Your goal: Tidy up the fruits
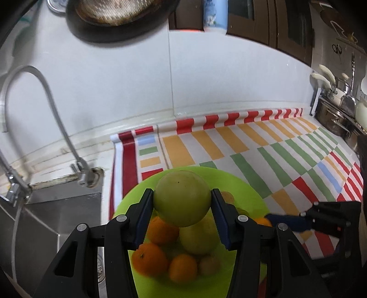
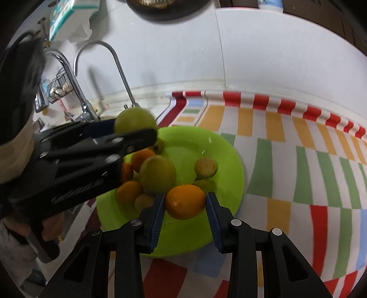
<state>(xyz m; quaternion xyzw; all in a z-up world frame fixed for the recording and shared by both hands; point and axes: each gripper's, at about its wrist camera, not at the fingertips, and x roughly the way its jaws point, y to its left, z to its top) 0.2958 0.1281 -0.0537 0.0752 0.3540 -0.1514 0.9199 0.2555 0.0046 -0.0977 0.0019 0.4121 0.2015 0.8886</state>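
A lime-green plate (image 2: 224,160) on the striped mat holds several oranges, a green apple (image 2: 157,174) and small brownish fruits. My left gripper (image 1: 182,201) is shut on a second green apple (image 1: 182,198) and holds it above the plate; it also shows in the right wrist view (image 2: 135,121). My right gripper (image 2: 185,202) is shut on an orange (image 2: 185,201) at the plate's near side. In the left wrist view the plate (image 1: 250,194) lies under the apple, and the right gripper's blue finger (image 1: 286,221) reaches in from the right.
A steel sink (image 1: 57,217) with curved taps (image 1: 52,103) lies left of the plate. The colourful striped mat (image 1: 286,155) spreads to the right. Pots and utensils (image 1: 337,110) stand at the far right. A dark pan (image 1: 114,20) hangs on the wall.
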